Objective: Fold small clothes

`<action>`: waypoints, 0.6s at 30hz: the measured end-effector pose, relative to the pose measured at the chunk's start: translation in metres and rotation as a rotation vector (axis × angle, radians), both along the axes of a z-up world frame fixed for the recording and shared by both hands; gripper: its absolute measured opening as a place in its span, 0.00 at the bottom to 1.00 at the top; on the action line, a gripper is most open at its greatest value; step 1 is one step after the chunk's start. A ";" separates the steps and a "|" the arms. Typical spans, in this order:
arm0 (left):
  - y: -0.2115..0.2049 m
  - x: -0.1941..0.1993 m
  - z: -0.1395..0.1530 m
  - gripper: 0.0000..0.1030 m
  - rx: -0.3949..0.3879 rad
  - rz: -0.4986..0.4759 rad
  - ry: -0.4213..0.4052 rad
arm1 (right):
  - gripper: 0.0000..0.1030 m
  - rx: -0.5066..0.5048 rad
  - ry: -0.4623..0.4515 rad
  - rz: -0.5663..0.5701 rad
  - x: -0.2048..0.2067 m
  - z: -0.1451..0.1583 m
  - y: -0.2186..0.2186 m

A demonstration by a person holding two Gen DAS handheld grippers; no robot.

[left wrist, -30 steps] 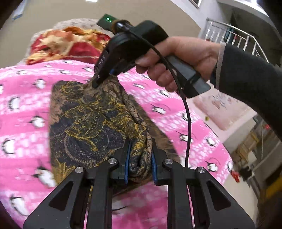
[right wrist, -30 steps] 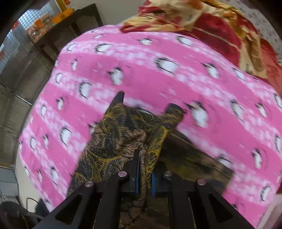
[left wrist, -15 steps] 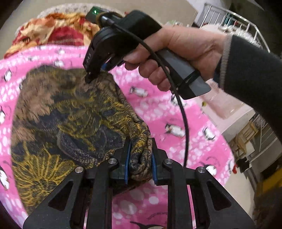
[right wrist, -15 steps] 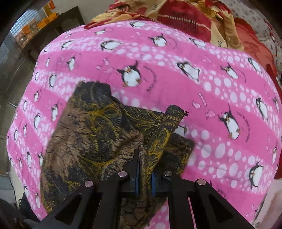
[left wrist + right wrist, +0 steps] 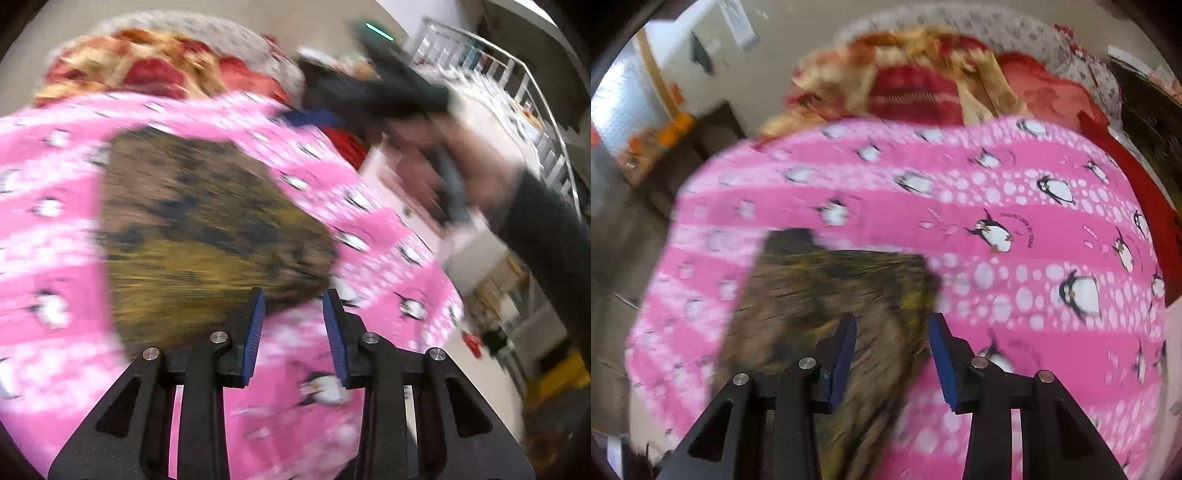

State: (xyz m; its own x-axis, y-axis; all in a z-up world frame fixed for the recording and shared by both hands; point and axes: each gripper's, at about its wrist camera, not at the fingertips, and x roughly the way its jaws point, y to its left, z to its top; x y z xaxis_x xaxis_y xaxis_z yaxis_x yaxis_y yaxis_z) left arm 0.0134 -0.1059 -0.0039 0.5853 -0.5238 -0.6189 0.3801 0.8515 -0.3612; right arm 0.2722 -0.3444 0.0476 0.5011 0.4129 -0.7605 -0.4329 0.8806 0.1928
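Small dark lettering is printed beside a penguin on the pink penguin blanket (image 5: 1015, 206), but it cannot be read. The brown-and-gold patterned cloth (image 5: 207, 229) is seen lying flat on that blanket, smeared by motion blur. The left gripper (image 5: 293, 314) is shown with fingers apart and opening, nothing clamped between them. The right gripper (image 5: 892, 338) is likewise opening above the cloth's edge, unclamped. A hand (image 5: 461, 162) and the red-and-yellow bedding (image 5: 916, 85) are blurred.
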 end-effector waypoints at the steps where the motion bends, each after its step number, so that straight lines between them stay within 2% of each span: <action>1: 0.017 -0.001 0.004 0.31 0.000 0.052 -0.016 | 0.38 0.016 -0.028 0.036 -0.021 0.005 0.001; 4: 0.046 0.015 -0.004 0.31 0.033 0.165 0.019 | 0.38 -0.028 -0.130 0.191 -0.088 0.006 0.023; 6: 0.050 0.030 -0.017 0.25 0.029 0.175 0.068 | 0.35 -0.075 -0.187 0.271 -0.123 -0.004 0.041; 7: 0.047 0.036 -0.026 0.23 0.049 0.183 0.091 | 0.28 -0.111 -0.200 0.302 -0.137 -0.014 0.051; 9: 0.041 0.039 -0.043 0.22 0.076 0.177 0.123 | 0.25 -0.155 -0.175 0.326 -0.145 -0.035 0.054; 12: 0.032 0.035 -0.057 0.19 0.092 0.153 0.126 | 0.22 -0.269 -0.103 0.281 -0.150 -0.087 0.049; 13: 0.030 0.033 -0.057 0.19 0.106 0.153 0.115 | 0.22 -0.266 -0.081 0.254 -0.152 -0.100 0.044; 14: 0.029 0.033 -0.057 0.19 0.118 0.151 0.113 | 0.22 -0.207 -0.106 0.221 -0.156 -0.105 0.036; 16: 0.030 0.035 -0.054 0.20 0.123 0.148 0.120 | 0.22 -0.171 -0.146 0.198 -0.163 -0.108 0.030; 18: 0.032 0.037 -0.044 0.20 0.117 0.146 0.127 | 0.25 -0.147 -0.130 0.175 -0.163 -0.106 0.029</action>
